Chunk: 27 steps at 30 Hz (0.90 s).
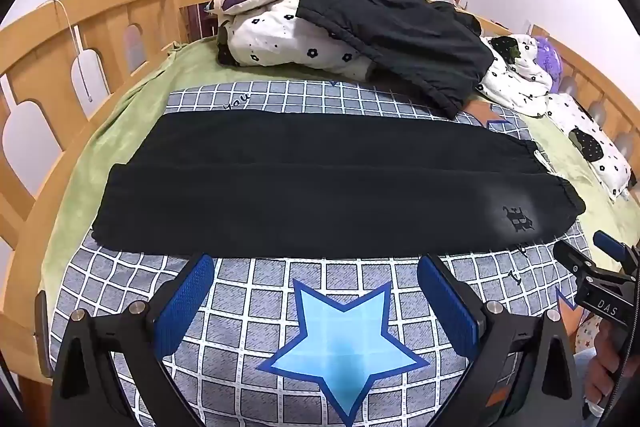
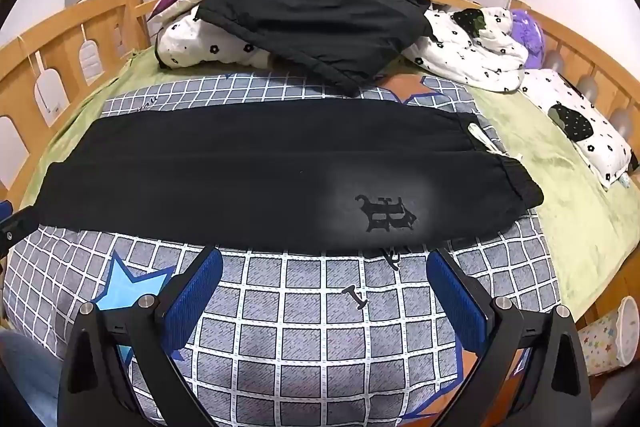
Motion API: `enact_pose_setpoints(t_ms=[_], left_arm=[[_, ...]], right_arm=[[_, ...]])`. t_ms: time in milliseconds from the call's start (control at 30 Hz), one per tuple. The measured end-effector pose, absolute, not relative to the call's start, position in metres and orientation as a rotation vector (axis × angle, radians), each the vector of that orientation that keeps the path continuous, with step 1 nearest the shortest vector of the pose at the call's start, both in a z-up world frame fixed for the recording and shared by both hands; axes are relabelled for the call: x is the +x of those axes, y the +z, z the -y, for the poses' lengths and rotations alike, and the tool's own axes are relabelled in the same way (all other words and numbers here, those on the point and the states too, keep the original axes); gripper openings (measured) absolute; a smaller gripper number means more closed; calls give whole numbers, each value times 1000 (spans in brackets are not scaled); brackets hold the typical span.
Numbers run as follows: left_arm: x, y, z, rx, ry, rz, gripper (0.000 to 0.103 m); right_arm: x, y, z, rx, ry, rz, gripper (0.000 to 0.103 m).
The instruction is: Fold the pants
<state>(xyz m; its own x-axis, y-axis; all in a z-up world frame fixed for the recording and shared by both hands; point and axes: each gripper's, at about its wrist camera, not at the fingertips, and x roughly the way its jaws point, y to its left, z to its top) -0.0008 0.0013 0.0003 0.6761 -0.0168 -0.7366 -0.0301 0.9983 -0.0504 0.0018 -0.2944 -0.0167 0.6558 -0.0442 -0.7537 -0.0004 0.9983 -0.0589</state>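
- The pants [image 1: 320, 183] lie flat across the checked blanket [image 1: 248, 311], one leg beside the other, waistband [image 2: 516, 179] at the right end, well short of the pile of bedding.
- The left gripper [image 1: 316, 303] hovers just short of the pants' near edge, jaws wide apart, holding nothing.
- The right gripper [image 2: 324, 303] does likewise near the printed logo [image 2: 384, 213], also wide and empty.
- Judgement: pinch only the near leg's edge at both ends, lift evenly, and lay it squarely over the far leg.
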Motion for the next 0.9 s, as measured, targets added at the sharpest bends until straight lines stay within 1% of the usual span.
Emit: enact_pose_setpoints(t_ms=[267,900], left_arm=[[3,5,1,-69,12,-841,102],[1,-4,-1,-72,4,-850,102]], right_arm=[[2,-15,298,-48,-29,-859,100],[-1,-15,299,-48,-38,-845,100]])
